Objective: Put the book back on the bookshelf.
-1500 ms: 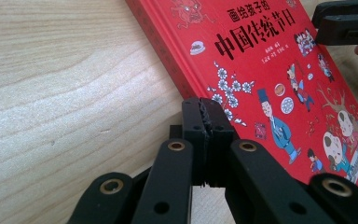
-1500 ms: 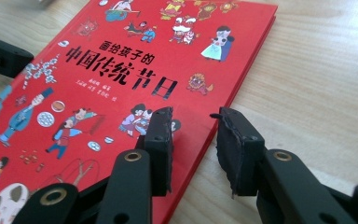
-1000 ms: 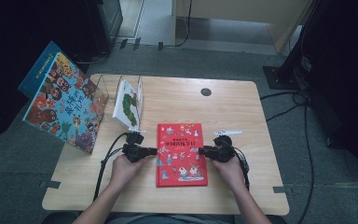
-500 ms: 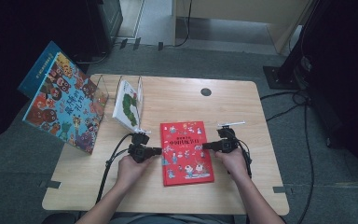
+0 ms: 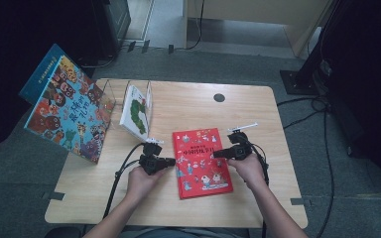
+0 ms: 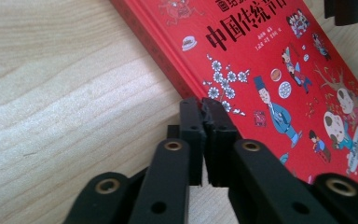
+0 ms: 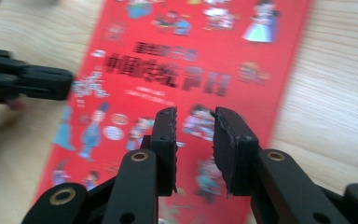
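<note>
On the wooden counter (image 5: 188, 106), toward the near edge, I have a red picture book (image 5: 201, 161) lying flat, cover up, slightly rotated. It serves as my landmark below.

Left tongs (image 5: 170, 161): just beside the red book's left edge, about mid-height, pointing at it. In the left gripper view the left tongs (image 6: 204, 135) have their jaws pressed together, pads meeting with nothing between them. The tips sit at the book's edge; I cannot tell whether they touch the spine or cover, since the jaws hide the contact spot.

Right tongs (image 5: 217, 154): over the red book's right half, pointing left toward the left tongs. In the right gripper view the right tongs (image 7: 193, 123) are spread a little, a narrow gap between the pads, the cover (image 7: 177, 74) showing through it. That frame is motion-blurred; the title print is unreadable there. I cannot tell whether the tips touch the cover. The left tongs (image 7: 46, 84) show at that frame's left edge, partly cut off.

Left of the red book, further back: a clear book stand (image 5: 110, 94) holding a white book (image 5: 136, 111) upright. Beyond it, a large colourful animal book (image 5: 67, 111) leans off the counter's left edge; its lower support is hidden.

Behind the red book, a dark round grommet (image 5: 219, 97) in the counter.
</note>
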Motion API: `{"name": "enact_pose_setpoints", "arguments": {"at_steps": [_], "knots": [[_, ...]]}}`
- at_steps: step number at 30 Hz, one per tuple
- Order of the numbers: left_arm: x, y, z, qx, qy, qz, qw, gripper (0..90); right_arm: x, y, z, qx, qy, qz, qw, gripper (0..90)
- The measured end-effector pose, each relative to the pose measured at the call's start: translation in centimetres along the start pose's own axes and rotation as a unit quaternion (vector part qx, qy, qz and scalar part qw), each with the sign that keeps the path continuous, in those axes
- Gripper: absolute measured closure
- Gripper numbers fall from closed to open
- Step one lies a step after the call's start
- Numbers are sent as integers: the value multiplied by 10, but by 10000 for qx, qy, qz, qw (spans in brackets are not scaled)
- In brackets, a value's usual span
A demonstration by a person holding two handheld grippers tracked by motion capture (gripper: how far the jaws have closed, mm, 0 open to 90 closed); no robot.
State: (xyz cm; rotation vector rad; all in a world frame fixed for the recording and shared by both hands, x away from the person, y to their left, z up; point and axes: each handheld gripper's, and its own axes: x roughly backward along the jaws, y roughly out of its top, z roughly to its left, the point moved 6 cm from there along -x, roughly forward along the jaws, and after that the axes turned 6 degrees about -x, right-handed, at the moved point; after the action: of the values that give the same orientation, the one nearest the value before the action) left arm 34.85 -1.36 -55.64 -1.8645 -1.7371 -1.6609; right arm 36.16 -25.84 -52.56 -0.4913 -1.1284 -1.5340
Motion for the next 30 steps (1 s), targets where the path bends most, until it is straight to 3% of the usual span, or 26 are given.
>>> {"name": "enact_pose_setpoints", "arguments": {"at_steps": [6, 10, 17, 25, 30], "knots": [[-1, 1, -2, -58, 40, 56, 10000, 900, -1, -2, -23, -105, -300, 85, 9995, 680], [-1, 1, -2, -71, 60, 64, 9999, 900, -5, -2, -28, -150, -283, 172, 9993, 653], [-1, 0, -4, -182, 150, 38, 9997, 900, -11, 2, -30, -513, 160, 323, 9980, 670], [-1, 0, -4, -171, 163, 41, 9997, 900, -10, 5, -24, -504, -123, 582, 9970, 684], [-1, 0, -4, -141, 145, 22, 9998, 900, 1, 10, -20, -523, 26, 516, 9973, 712]]}}
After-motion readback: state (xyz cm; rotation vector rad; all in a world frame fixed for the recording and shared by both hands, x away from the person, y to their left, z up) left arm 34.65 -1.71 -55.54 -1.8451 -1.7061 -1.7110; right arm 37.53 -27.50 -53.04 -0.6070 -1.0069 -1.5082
